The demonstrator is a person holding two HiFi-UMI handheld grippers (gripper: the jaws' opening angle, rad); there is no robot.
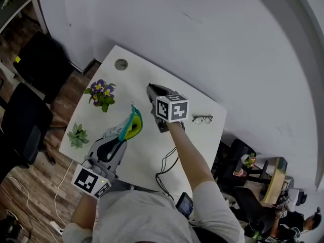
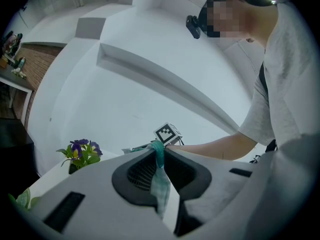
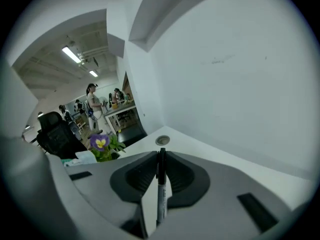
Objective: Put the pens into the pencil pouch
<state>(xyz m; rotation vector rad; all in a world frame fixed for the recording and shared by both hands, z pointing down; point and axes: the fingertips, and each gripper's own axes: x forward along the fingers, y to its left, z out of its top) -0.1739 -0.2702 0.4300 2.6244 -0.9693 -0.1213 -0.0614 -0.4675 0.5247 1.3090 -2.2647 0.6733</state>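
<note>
My left gripper (image 1: 123,133) is shut on the edge of a teal and yellow pencil pouch (image 1: 132,123) and holds it up over the white table (image 1: 147,151). In the left gripper view the teal fabric of the pouch (image 2: 161,180) hangs pinched between the jaws of my left gripper (image 2: 159,153). To the pouch's right my right gripper (image 1: 152,91) is raised above the table, tilted downward. In the right gripper view a black pen (image 3: 161,184) stands upright, clamped between the jaws of my right gripper (image 3: 161,155).
A pot of purple flowers (image 1: 101,94) and a small green succulent (image 1: 77,135) stand on the table's left side. Glasses (image 1: 202,118) lie at the right edge, a round grommet (image 1: 121,64) sits at the far corner, and a black cable (image 1: 167,168) trails at the near edge. Black chairs (image 1: 28,115) stand left of the table.
</note>
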